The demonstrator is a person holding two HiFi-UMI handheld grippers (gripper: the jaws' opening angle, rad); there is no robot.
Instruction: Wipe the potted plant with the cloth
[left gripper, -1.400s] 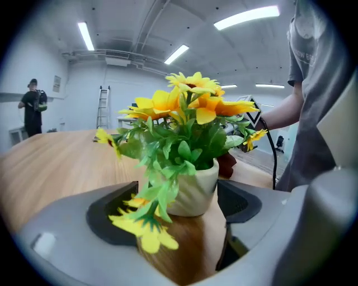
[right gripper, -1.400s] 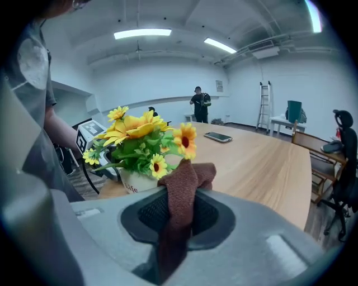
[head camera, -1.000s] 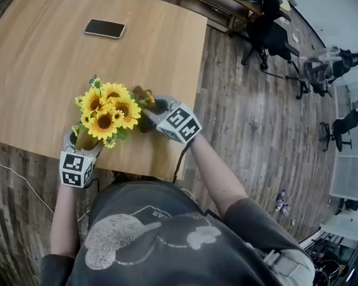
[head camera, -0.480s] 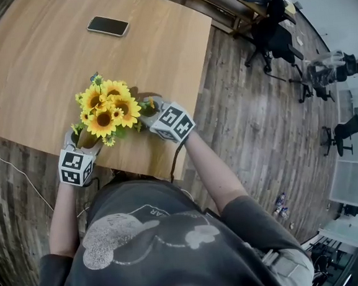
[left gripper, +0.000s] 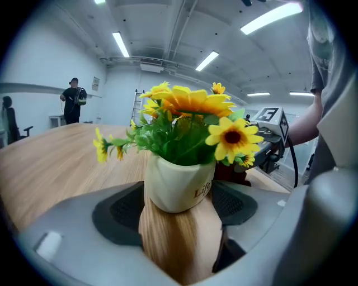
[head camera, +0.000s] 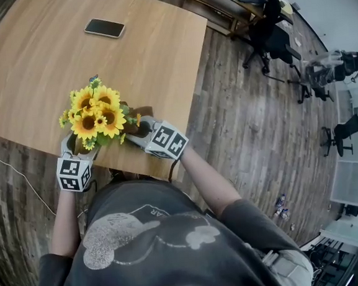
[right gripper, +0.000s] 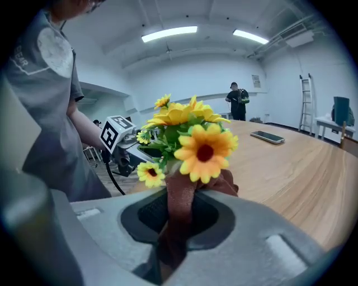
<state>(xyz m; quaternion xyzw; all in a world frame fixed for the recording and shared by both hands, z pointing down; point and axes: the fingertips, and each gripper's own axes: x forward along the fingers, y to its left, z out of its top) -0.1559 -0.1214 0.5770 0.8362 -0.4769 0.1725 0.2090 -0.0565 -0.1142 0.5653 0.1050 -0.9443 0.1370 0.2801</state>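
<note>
A potted plant of yellow sunflowers (head camera: 94,118) stands near the front edge of the wooden table (head camera: 34,58). Its cream pot (left gripper: 179,187) sits between the pads of my left gripper (left gripper: 179,196), which touch both its sides while the jaws are opening slightly. In the head view the left gripper (head camera: 73,143) is under the blooms at the left. My right gripper (head camera: 135,128) is shut on a brown cloth (right gripper: 182,201). The bunched cloth presses against the plant's right side just below a large bloom (right gripper: 204,151). Flowers hide most of the pot from above.
A black phone (head camera: 104,28) lies at the far side of the table. The table's front edge runs just under both grippers. Office chairs (head camera: 268,28) stand on the wood floor to the right. A person (right gripper: 237,100) stands far off.
My right gripper has slid left and nearer to me along the plant's side with the cloth in it. The blooms have shifted a little left. The left gripper has stayed put.
</note>
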